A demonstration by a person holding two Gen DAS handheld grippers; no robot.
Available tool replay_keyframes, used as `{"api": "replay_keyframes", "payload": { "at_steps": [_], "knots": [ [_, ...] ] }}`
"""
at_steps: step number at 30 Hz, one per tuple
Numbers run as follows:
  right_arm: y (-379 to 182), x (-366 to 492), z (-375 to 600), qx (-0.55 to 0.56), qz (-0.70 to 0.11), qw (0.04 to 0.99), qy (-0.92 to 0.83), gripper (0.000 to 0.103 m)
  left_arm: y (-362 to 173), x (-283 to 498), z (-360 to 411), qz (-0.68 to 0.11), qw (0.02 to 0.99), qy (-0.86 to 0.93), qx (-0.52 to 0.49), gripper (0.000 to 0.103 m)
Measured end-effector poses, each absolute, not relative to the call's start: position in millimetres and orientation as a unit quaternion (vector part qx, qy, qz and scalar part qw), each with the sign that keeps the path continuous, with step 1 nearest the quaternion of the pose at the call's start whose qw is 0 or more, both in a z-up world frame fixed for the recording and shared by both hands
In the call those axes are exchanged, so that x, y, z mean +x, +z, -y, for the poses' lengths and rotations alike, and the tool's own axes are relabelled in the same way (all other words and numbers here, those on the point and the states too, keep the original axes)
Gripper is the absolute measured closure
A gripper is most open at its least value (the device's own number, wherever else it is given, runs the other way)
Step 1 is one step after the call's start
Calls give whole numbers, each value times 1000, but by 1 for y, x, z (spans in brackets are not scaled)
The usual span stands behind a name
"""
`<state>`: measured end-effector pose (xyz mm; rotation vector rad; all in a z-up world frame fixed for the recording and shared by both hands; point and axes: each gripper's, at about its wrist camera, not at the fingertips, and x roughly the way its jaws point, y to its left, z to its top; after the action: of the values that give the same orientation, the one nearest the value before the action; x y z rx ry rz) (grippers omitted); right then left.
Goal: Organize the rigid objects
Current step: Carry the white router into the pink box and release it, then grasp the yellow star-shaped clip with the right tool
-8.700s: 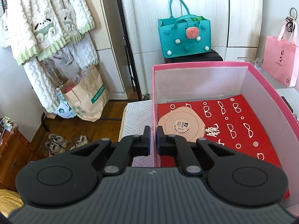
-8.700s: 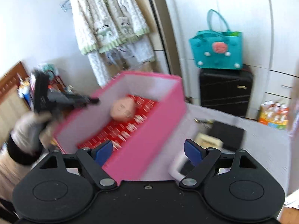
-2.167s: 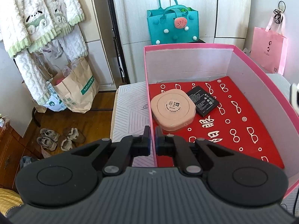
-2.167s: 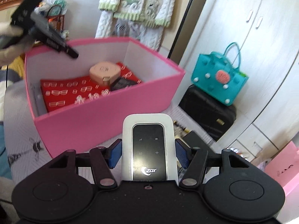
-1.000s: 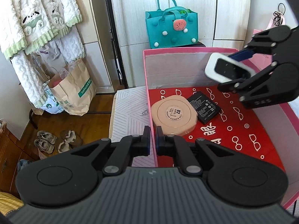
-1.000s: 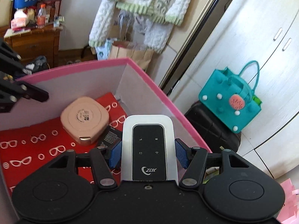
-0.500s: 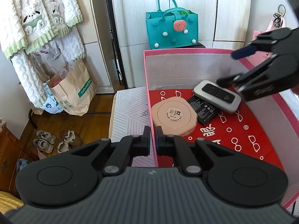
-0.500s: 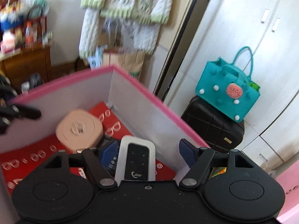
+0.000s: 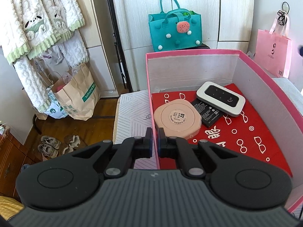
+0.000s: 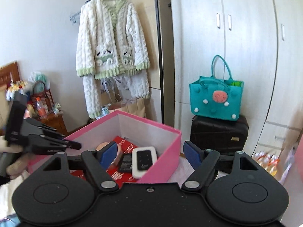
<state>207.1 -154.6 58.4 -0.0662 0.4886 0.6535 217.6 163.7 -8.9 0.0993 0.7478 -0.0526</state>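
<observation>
Inside the pink box, the white router lies flat.

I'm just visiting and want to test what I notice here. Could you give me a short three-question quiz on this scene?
1. True or false: the white pocket router lies inside the pink box.
2. What does the left tool clamp? A) the box's side wall B) the round peach case C) nothing
3. Fill in: the router rests partly on a flat black ____.

Key: 1 true; 2 A; 3 battery. The right tool is open and holds nothing, its jaws having just been opening.
</observation>
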Motion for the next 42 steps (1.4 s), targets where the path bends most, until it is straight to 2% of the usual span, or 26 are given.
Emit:
{"api": "replay_keyframes", "payload": {
  "at_steps": [9, 16, 22, 24, 26, 27, 31, 37, 39, 40, 42],
  "knots": [
    [32, 142, 193, -94, -208, 921, 315, 21, -10, 217, -161, -365, 929, -22, 52, 98],
    [-22, 130, 203, -71, -283, 914, 284, 21, -10, 216, -160, -362, 930, -19, 57, 98],
    [-59, 133, 226, 17, -333, 906, 261, 25, -10, 216, -160, -362, 930, -16, 62, 98],
    [-64, 136, 236, 46, -339, 907, 247, 31, -10, 216, -159, -362, 930, -17, 65, 98],
    [-69, 139, 237, 31, -344, 910, 230, 59, -10, 216, -158, -362, 930, -16, 68, 98],
    [-71, 139, 233, 4, -345, 911, 226, 60, -10, 216, -158, -361, 930, -15, 68, 98],
    [-76, 138, 224, -46, -335, 914, 226, 60, -10, 216, -157, -358, 931, -15, 71, 98],
    [-80, 148, 224, -30, -334, 920, 204, 43, -9, 215, -156, -358, 931, -14, 74, 98],
    [-81, 148, 221, -37, -331, 921, 201, 43, -9, 215, -156, -358, 931, -13, 76, 98],
    [-81, 147, 218, -48, -327, 922, 200, 50, -9, 215, -156, -358, 931, -13, 76, 98],
    [-79, 146, 216, -53, -328, 921, 203, 52, -9, 215, -156, -358, 931, -13, 76, 98]
  ]
}}
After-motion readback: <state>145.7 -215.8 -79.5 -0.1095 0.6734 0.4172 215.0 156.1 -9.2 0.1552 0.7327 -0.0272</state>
